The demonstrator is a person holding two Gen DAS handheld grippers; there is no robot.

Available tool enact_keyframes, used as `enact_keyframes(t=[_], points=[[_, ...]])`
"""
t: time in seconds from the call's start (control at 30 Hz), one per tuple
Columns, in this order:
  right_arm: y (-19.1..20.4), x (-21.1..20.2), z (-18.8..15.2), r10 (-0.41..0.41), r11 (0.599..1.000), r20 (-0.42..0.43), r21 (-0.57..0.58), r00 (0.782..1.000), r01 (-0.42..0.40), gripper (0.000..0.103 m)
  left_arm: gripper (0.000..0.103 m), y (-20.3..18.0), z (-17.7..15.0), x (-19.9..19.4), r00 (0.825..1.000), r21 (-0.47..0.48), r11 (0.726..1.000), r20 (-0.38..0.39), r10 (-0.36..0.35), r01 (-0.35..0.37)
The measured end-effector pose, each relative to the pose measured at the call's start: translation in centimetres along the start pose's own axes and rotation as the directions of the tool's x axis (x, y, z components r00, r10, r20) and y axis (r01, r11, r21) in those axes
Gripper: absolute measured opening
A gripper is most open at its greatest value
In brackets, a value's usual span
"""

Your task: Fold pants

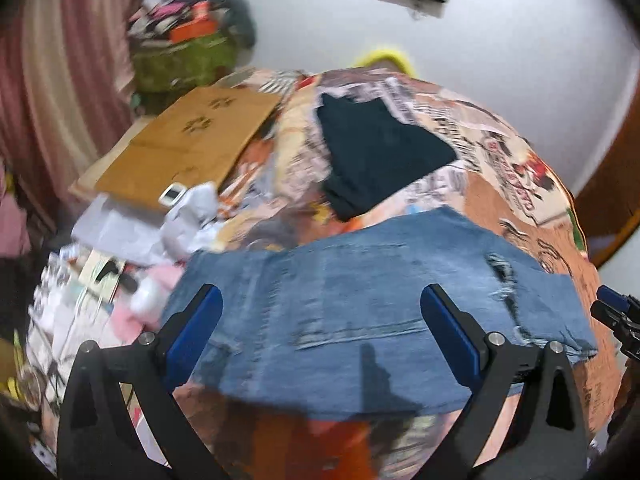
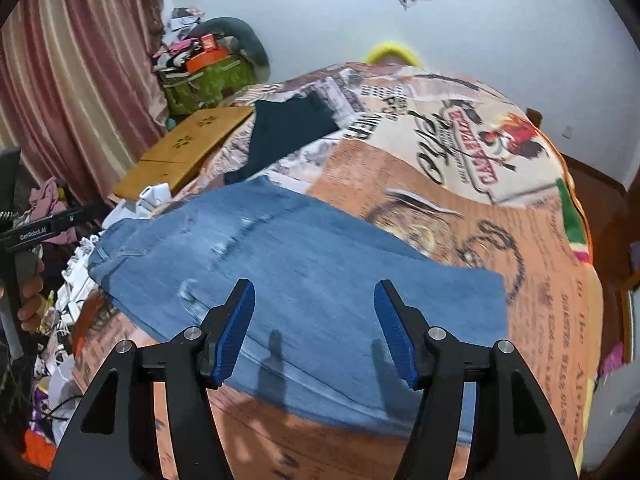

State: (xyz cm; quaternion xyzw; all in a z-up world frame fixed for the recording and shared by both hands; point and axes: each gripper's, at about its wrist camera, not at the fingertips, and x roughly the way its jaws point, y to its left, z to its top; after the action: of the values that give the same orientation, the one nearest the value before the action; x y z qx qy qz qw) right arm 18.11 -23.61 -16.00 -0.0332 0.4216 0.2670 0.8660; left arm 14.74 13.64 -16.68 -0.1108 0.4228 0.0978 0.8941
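Blue ripped jeans [image 1: 360, 300] lie folded flat across the patterned bedspread [image 1: 520, 168]; they also show in the right wrist view [image 2: 304, 264]. My left gripper [image 1: 320, 320] is open, hovering above the jeans' near edge, holding nothing. My right gripper [image 2: 314, 324] is open above the jeans' near edge, empty. The right gripper's tip shows at the right edge of the left wrist view [image 1: 616, 312]. The left gripper's body shows at the left of the right wrist view [image 2: 44, 228].
A dark folded garment [image 1: 380, 152] lies farther back on the bed, also in the right wrist view [image 2: 288, 132]. A brown cardboard sheet [image 1: 188, 140], white bags and clutter [image 1: 120, 260] lie left. Curtain [image 2: 72, 80] at left, wall behind.
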Motion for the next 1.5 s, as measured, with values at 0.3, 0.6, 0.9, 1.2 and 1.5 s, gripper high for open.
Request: enact_keyframes(t=[0.3,0.6,0.9,1.2,1.5], points=[[4.0,4.9,0.3,0.094,0.996,-0.069,-0.003,0.993,-0.094,0.058,0.101,8.3,-4.0,3.2,0.976,-0.272,0.961,-0.192,-0.107,0.052],[6.5,7.5,0.0,0.144,0.989,-0.139,-0.018,0.980,-0.147,0.063,0.101,10.0,-7.6,5.3,0.907,-0.428,0.888,-0.286,-0.309,0.167],[6.4,7.9,0.0,0.162,0.986,-0.147,-0.017,0.976,-0.167,0.063,0.100,11.6,-8.2,9.1,0.829,-0.602,0.743,-0.226,-0.511,0.293],[6.3,7.8,0.1,0.178,0.983,-0.148,-0.012,0.973,-0.182,0.063,0.043,11.9,-5.5,10.7,0.909,-0.555,0.812,-0.221,-0.353,0.181],[3.8,4.5,1.0,0.176,0.984,-0.088,0.044,0.980,-0.173,0.063,0.024,9.0,0.7,4.4,0.997,-0.279,0.960,-0.063,-0.043,0.024]])
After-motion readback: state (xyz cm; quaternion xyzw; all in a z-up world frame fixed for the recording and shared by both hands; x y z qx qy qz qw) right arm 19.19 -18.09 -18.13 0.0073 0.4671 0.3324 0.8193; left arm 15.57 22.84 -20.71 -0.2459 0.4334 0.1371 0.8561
